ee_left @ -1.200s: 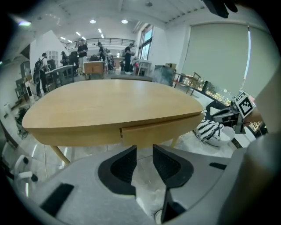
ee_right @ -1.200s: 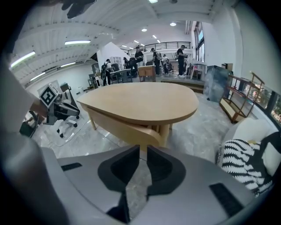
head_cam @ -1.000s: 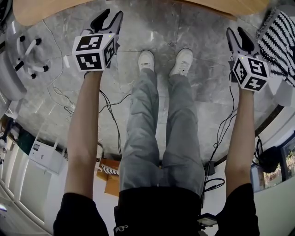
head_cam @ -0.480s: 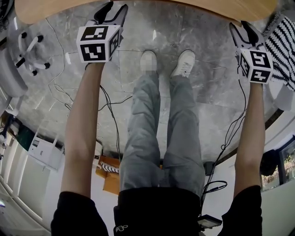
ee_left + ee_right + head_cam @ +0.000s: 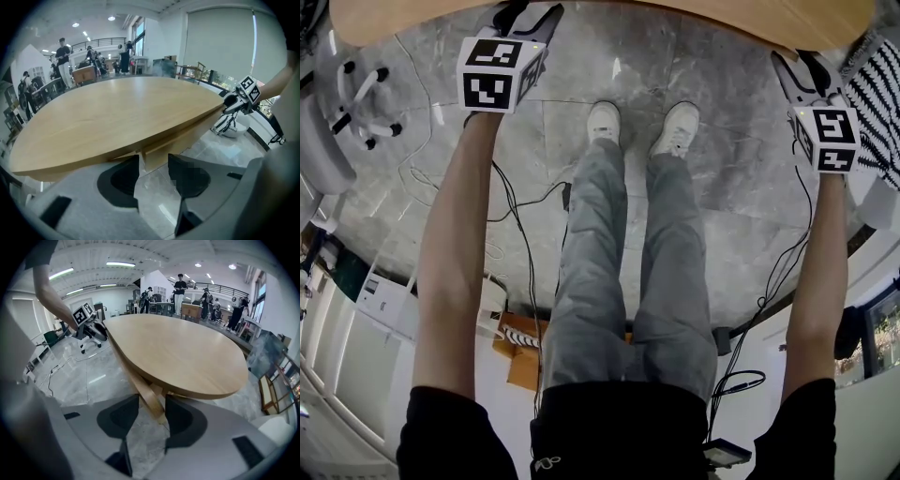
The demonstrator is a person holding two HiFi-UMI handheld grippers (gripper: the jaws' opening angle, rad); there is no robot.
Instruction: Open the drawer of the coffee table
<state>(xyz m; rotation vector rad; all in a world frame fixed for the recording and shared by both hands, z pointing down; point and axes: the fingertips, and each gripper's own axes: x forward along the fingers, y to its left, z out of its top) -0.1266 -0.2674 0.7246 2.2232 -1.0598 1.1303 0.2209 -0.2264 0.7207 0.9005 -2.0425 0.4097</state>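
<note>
The oval wooden coffee table (image 5: 581,17) fills the top of the head view; a wooden strip (image 5: 185,135) runs under its top, and I cannot tell a drawer front from it. My left gripper (image 5: 530,13) reaches the table's near rim at the left; its jaws have just been opening and stand open, nothing between them (image 5: 153,173). My right gripper (image 5: 803,67) hovers by the rim at the right. Its jaws have also just been opening and are open (image 5: 152,416). The curved wood strip (image 5: 143,390) shows in their gap, and I cannot tell whether it reaches in between them.
My own legs and white shoes (image 5: 602,122) stand between the grippers on a grey marble floor. A white chair base (image 5: 356,103) is at the left, a black-and-white striped object (image 5: 874,84) at the right. Cables (image 5: 516,211) trail on the floor. People (image 5: 63,51) stand far behind the table.
Both grippers have moved up the picture toward the table's rim. The left one's tips now meet the rim. The right marker cube has rolled.
</note>
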